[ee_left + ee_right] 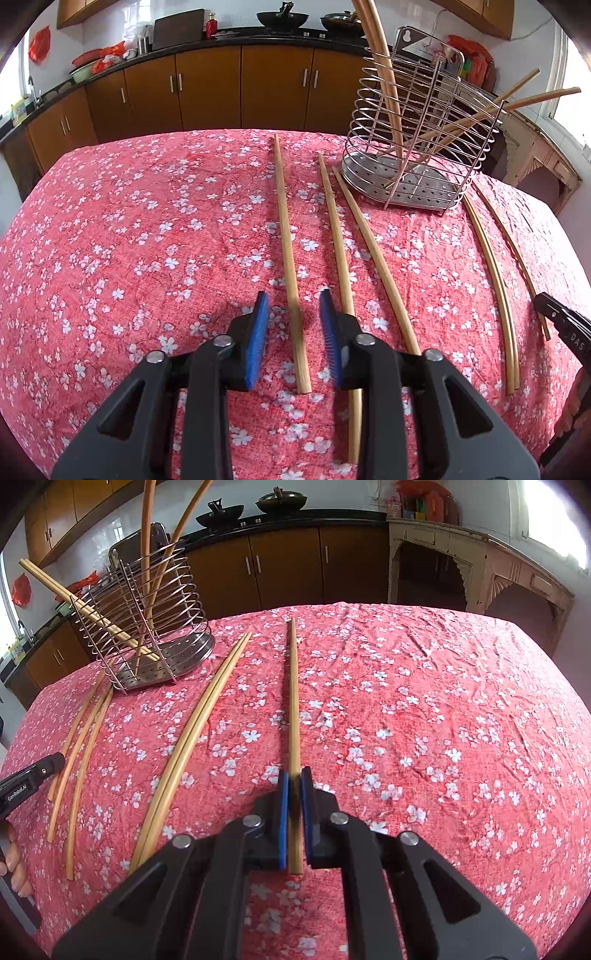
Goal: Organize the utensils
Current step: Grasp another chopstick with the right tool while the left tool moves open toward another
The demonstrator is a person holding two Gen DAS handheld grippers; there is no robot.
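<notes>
The right gripper [294, 775], black with blue pads, is clenching a single long pale wooden chopstick [293, 701] near its close end, the pads pressing on it from both sides. That chopstick is lying flat on the red cloth with white blossoms [424, 701] and running straight away from the jaws toward the far edge of the table.

The left gripper [293, 301] is hovering low with its jaws parted, straddling the leftmost wooden chopstick [286, 240] without the blue pads pressing on it; daylight is showing on both sides of the stick. Just to the right, two more loose chopsticks [354, 236] are lying side by side, their far tips almost meeting.

Further right, a close-lying pair of chopsticks [491, 258] is resting along the cloth, and beyond that is the one the right gripper is holding.

At the far side of the cloth, the shiny wire utensil holder with a perforated steel base [417, 147] is standing upright. Four chopsticks are leaning inside it already, two steeply [384, 62] and two slanting out to one side [532, 99].

Behind the table, brown kitchen cabinets [207, 88] are running under a dark counter with two black woks [282, 16] on it.
</notes>
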